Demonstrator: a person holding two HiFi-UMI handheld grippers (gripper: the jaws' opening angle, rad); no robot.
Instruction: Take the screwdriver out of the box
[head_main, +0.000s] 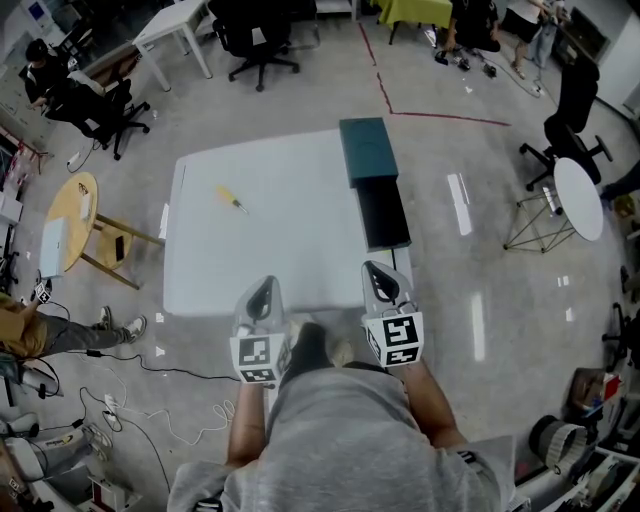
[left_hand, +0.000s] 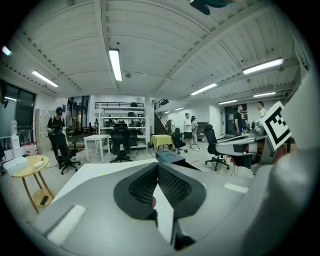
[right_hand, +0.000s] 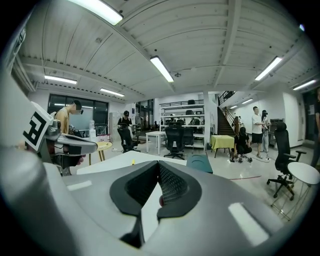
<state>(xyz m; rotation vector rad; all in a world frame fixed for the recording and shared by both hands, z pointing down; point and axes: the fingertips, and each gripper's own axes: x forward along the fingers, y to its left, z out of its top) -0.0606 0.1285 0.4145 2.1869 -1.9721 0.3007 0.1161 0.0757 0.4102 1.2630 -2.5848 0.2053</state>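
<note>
A yellow-handled screwdriver (head_main: 232, 199) lies on the white table (head_main: 260, 250), toward its far left, outside the box. The dark teal box (head_main: 367, 150) stands open at the table's right edge, its black tray (head_main: 383, 213) nearer to me. Both grippers hover at the table's near edge. The left gripper (head_main: 262, 297) is shut and holds nothing; its own view shows the pads (left_hand: 145, 185) meeting. The right gripper (head_main: 383, 283) is also shut and empty, beside the tray's near end. From the right gripper view the screwdriver (right_hand: 132, 162) is a small yellow speck and the box (right_hand: 199, 162) sits ahead.
A round wooden side table (head_main: 75, 205) stands left of the table, and a round white table (head_main: 578, 195) at the right. Office chairs (head_main: 258, 40) and several people are farther off. Cables (head_main: 120, 405) trail on the floor near my left side.
</note>
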